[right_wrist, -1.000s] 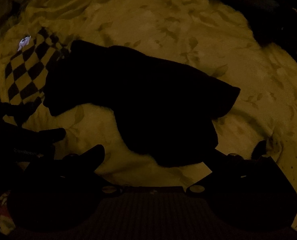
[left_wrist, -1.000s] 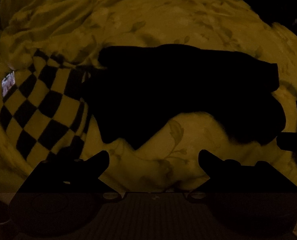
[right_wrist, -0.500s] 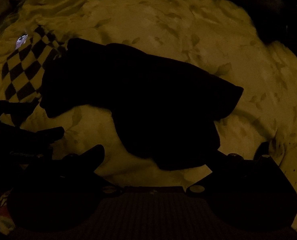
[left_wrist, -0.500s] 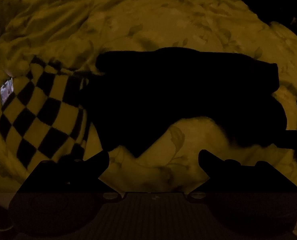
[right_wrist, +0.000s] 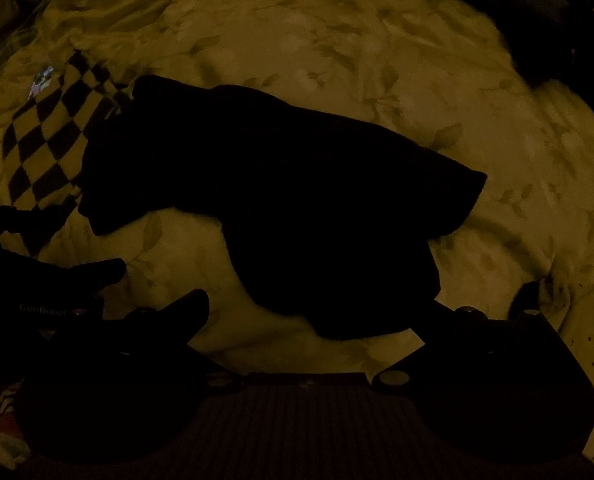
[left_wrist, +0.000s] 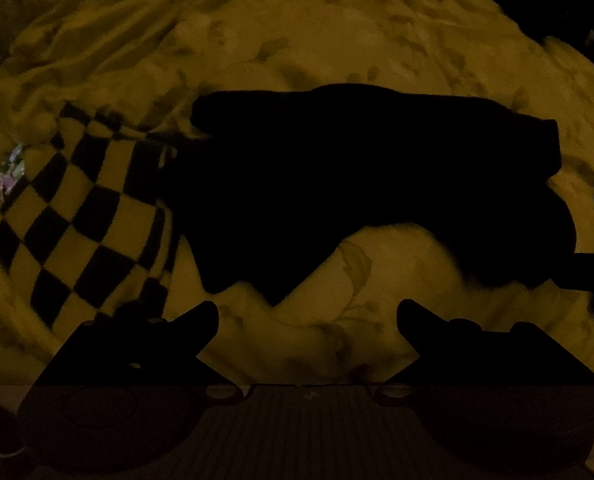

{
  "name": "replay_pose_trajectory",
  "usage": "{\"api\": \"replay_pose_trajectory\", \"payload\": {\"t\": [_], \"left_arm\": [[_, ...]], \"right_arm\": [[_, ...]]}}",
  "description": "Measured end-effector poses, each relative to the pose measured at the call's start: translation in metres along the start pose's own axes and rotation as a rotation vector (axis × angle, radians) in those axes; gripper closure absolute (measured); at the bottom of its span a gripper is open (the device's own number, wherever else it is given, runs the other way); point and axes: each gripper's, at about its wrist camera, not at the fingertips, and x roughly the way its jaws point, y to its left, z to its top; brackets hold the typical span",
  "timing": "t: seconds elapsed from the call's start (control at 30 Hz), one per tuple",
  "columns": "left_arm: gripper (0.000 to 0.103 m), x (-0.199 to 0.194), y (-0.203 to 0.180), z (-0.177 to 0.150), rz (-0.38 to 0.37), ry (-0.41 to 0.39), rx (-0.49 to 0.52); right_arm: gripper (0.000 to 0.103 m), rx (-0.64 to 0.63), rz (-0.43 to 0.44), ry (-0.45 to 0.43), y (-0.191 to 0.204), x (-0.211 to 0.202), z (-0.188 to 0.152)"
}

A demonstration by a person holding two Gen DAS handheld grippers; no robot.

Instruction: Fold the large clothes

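The scene is very dark. A black garment (left_wrist: 357,184) lies spread on a yellowish leaf-patterned bed cover (left_wrist: 297,40); it also shows in the right wrist view (right_wrist: 297,208). My left gripper (left_wrist: 307,314) is open and empty, just short of the garment's near edge. My right gripper (right_wrist: 317,312) is open, with its right finger at the garment's near hem; whether it touches is hidden in the dark. The left gripper (right_wrist: 57,272) shows at the left of the right wrist view.
A black-and-yellow checkered cloth (left_wrist: 85,216) with a small label lies left of the black garment, partly under it; it also shows in the right wrist view (right_wrist: 53,140). Dark objects (right_wrist: 537,8) lie at the far right of the bed.
Both views show the garment and checkered cloth sliding slightly down the frame, so both grippers have shifted a little. Both stay open.
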Motion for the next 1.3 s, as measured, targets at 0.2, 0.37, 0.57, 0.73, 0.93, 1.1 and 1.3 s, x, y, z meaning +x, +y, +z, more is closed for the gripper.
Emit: {"api": "replay_pose_trajectory", "payload": {"t": [0.2, 0.37, 0.57, 0.73, 0.93, 1.1, 1.3], "left_arm": [[0.000, 0.004, -0.001, 0.000, -0.023, 0.006, 0.000], [0.000, 0.007, 0.011, 0.005, -0.044, -0.050, -0.015], [0.000, 0.022, 0.049, 0.043, -0.080, -0.100, -0.060], [0.000, 0.051, 0.038, 0.066, -0.059, -0.087, 0.032], [0.000, 0.063, 0.026, 0.053, -0.085, -0.114, 0.082], [0.058, 0.026, 0.046, 0.030, -0.124, -0.223, 0.013], [0.067, -0.021, 0.062, -0.004, -0.209, -0.285, -0.023]], "right_arm": [[0.001, 0.005, 0.006, 0.000, -0.005, 0.002, -0.001], [0.001, 0.020, 0.034, -0.062, -0.016, 0.000, 0.006], [0.001, 0.078, 0.104, -0.158, -0.038, 0.007, 0.041], [0.003, 0.062, 0.113, -0.123, -0.026, 0.044, 0.062], [0.079, 0.112, 0.144, -0.044, -0.025, 0.084, 0.052], [0.083, 0.166, 0.157, -0.231, -0.044, 0.030, 0.034], [0.086, 0.158, 0.197, -0.374, -0.079, -0.051, -0.020]]}}
